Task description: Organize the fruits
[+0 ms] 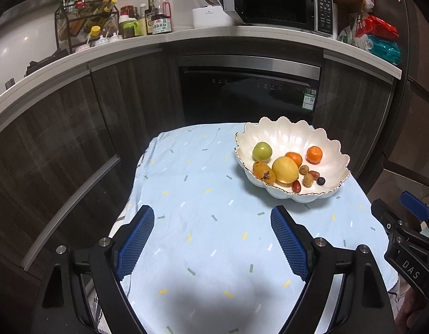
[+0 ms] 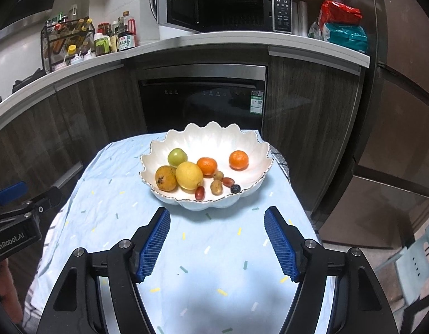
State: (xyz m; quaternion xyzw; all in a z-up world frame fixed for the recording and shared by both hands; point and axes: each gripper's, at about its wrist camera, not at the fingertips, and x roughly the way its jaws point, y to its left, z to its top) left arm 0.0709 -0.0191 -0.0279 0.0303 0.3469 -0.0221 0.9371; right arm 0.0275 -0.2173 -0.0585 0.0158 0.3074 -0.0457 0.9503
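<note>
A white scalloped bowl (image 1: 292, 142) (image 2: 214, 142) stands at the far end of a small table under a light blue cloth (image 1: 200, 181) (image 2: 214, 250). In it lie a green apple (image 1: 261, 151) (image 2: 177, 157), a lemon (image 1: 284, 169) (image 2: 189, 174), two tangerines (image 1: 314, 154) (image 2: 238, 160), a spotted orange fruit (image 1: 264, 170) (image 2: 166, 178), a blueberry (image 1: 321, 181) (image 2: 235, 188) and several small grapes and brown fruits. My left gripper (image 1: 213, 211) hovers open over bare cloth, left of and nearer than the bowl. My right gripper (image 2: 217, 211) is open and holds nothing, just in front of the bowl.
Behind the table runs a dark cabinet front with a built-in dishwasher (image 1: 247, 94). On the counter above are a microwave (image 2: 228, 8) with its door open, a rack of bottles (image 1: 86, 25) and bags (image 2: 342, 27). A fridge (image 2: 403, 111) stands on the right, and a pale chair (image 2: 414, 264) near the right table edge.
</note>
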